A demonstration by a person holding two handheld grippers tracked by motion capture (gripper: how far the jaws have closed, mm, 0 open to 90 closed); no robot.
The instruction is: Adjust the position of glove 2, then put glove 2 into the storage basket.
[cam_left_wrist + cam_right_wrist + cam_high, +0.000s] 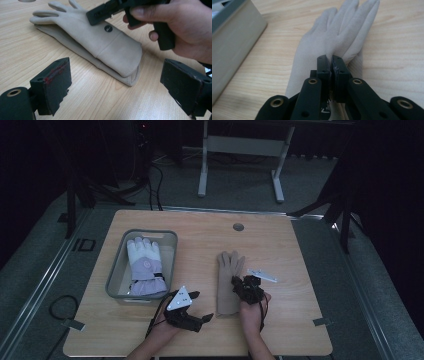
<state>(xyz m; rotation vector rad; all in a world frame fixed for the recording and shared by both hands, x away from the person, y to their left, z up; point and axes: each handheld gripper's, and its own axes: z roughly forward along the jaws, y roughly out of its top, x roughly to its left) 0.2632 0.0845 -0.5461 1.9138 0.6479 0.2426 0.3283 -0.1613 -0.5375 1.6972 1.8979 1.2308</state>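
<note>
Landmark: beige glove (100, 42), lying flat on the wooden table (25, 60), fingers toward the far left, cuff toward the near right.
Glove layers: two, one stacked on the other, cuff edges showing.
Glove mark: small dark round logo (108, 28) on the back, near the cuff.
Left gripper (120, 87): jaws spread wide, nothing between them, just short of the glove's cuff.
Right gripper (110, 11): over the glove's back, beside the logo, gripped by a hand (185, 27) to the glove's right.

A matt, suede-like cloth is seen on the beige glove (105, 42); the table (22, 55) is of smooth, light wood.
</note>
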